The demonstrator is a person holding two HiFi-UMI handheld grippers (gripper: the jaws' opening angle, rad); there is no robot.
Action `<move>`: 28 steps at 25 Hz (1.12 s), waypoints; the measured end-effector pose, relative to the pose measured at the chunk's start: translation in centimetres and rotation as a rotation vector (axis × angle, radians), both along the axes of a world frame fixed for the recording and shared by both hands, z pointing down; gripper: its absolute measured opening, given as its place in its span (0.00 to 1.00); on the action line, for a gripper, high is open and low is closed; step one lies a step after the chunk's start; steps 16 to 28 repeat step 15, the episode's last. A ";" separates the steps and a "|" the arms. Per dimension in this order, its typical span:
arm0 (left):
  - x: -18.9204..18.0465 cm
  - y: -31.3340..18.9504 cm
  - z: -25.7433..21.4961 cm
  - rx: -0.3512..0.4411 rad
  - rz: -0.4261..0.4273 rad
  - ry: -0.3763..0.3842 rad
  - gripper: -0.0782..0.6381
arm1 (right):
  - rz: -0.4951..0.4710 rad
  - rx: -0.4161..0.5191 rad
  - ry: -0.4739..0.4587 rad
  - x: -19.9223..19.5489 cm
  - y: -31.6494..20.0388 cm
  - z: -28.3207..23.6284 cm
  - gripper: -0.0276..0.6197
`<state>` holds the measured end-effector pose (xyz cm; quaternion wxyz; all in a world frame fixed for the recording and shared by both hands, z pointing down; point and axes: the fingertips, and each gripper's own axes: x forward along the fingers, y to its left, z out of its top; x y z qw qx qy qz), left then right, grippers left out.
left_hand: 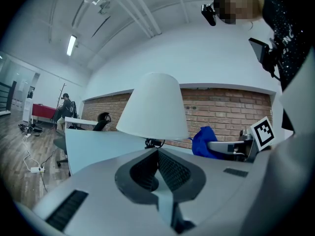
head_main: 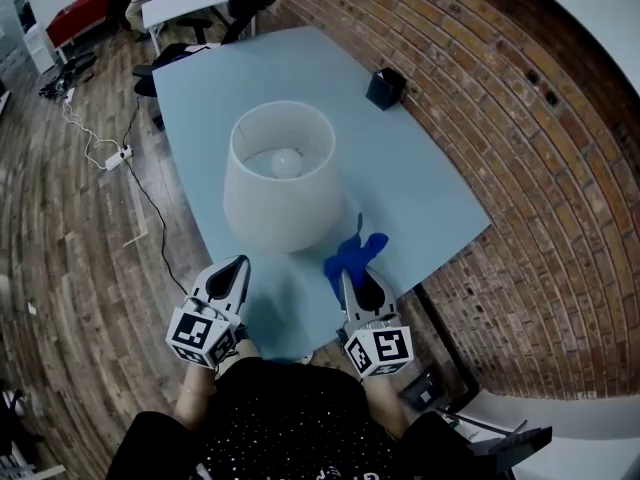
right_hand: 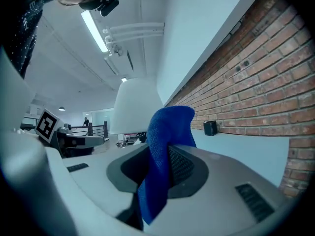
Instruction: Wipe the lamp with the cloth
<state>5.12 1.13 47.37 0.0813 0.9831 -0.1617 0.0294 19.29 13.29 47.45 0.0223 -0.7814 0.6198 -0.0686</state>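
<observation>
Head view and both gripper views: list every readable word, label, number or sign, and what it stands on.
None: no readable words or numbers in any view.
Cubes on the left gripper and right gripper: black-and-white square marker patterns only, no letters.

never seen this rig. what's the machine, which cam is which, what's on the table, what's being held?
There is no robot: a person holds a hand-held claw in each hand. The head view comes from a camera on the person's head, looking down at the left claw and right claw. The other two pictures come from cameras riding on each claw, looking along its jaws. On the light blue table stand a white lamp and a small dark box near the far edge. The right claw is shut on a blue cloth, close beside the lamp. The left claw is shut with nothing in it.
</observation>
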 end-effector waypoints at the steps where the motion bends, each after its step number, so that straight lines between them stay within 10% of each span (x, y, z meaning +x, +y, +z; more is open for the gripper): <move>1: 0.0 0.1 0.0 0.001 0.003 -0.001 0.12 | -0.002 0.000 0.002 -0.1 0.0 0.0 0.18; 28: 0.8 0.3 1.0 -0.020 0.021 -0.022 0.12 | -0.012 -0.028 -0.024 -0.5 -0.3 0.6 0.18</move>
